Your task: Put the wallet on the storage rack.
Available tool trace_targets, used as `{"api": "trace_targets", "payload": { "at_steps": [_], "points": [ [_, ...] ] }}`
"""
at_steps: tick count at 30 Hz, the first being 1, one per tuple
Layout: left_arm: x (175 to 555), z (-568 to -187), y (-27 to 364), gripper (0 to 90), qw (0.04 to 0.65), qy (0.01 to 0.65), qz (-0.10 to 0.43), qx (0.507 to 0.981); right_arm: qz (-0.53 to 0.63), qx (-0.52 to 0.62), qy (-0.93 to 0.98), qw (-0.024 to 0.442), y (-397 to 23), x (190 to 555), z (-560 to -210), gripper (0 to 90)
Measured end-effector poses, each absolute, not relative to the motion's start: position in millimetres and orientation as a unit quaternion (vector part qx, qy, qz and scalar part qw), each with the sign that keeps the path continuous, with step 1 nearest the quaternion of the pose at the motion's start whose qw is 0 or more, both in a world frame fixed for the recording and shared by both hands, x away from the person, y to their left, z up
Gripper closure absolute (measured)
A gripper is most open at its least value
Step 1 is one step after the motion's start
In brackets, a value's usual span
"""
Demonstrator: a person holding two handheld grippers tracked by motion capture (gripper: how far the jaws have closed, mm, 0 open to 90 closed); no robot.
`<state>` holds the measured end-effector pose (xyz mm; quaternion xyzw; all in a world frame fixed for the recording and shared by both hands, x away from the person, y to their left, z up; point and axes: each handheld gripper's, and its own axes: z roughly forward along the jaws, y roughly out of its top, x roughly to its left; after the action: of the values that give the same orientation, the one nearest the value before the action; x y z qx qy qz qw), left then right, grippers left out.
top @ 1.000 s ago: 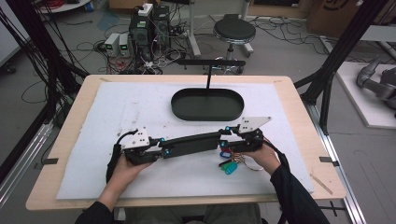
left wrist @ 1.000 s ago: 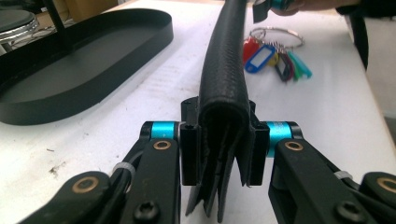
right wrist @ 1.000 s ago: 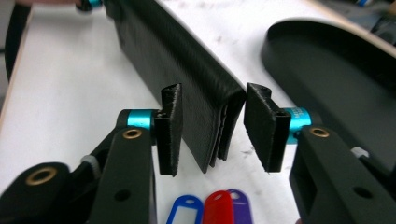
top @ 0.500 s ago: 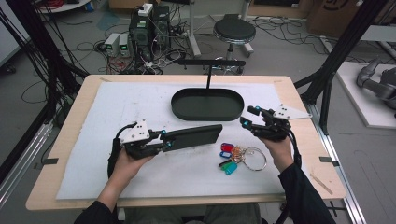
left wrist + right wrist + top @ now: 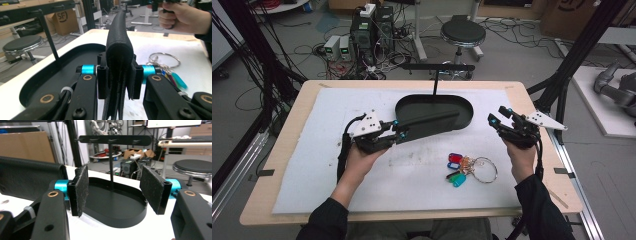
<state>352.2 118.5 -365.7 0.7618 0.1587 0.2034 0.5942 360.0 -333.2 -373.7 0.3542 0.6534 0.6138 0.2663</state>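
The table [image 5: 287,150] carries a white mat [image 5: 422,170] that covers most of its top. At 12 o'clock on the mat stands a black oval tray [image 5: 462,117] with a thin post rising from it to a crossbar with pegs [image 5: 115,139], which looks like a hanging rack.

The long black case [image 5: 427,122], a flat pouch-like thing, is the piece in hand. The left gripper [image 5: 396,131] holds it by 1 end, at about 9 o'clock from the tray, with its jaws clamped together on the case's edge; the left gripper view shows the case [image 5: 118,37] pinched between the pads and running straight ahead. Its far end hangs over the tray's near rim, lifted off the mat and pointing toward 2 o'clock.

The right gripper [image 5: 498,116] hovers at 3 o'clock of the tray, well apart from the case. Its jaws have just been opening and now stand apart with nothing between them, as its own view shows, looking at the tray [image 5: 115,216] between the 2 pads.

A bunch of keys with coloured tags on a ring [image 5: 467,169] lies on the mat at 5 o'clock from the tray, untouched.

As I judge it, the case is lifted and partly over the tray but not yet set down; laying it in, then dealing with the keys, seems left to do.
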Motion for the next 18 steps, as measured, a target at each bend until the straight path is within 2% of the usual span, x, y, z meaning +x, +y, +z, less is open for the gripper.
{"api": "trace_targets", "payload": {
  "at_steps": [9, 18],
  "points": [
    [377.4, -364.1, 104.9, 74.4, 0.595, 0.168, 0.219, 0.755, 0.615, 0.387, 0.631, 0.272, -341.1, 361.9, -374.6, 41.1],
    [405.4, -362.5, 93.1, 74.4, 0.593, 0.171, 0.215, 0.757, 0.565, 0.455, 0.625, 0.29, -348.3, 365.9, -376.5, 40.8]
  ]
}}
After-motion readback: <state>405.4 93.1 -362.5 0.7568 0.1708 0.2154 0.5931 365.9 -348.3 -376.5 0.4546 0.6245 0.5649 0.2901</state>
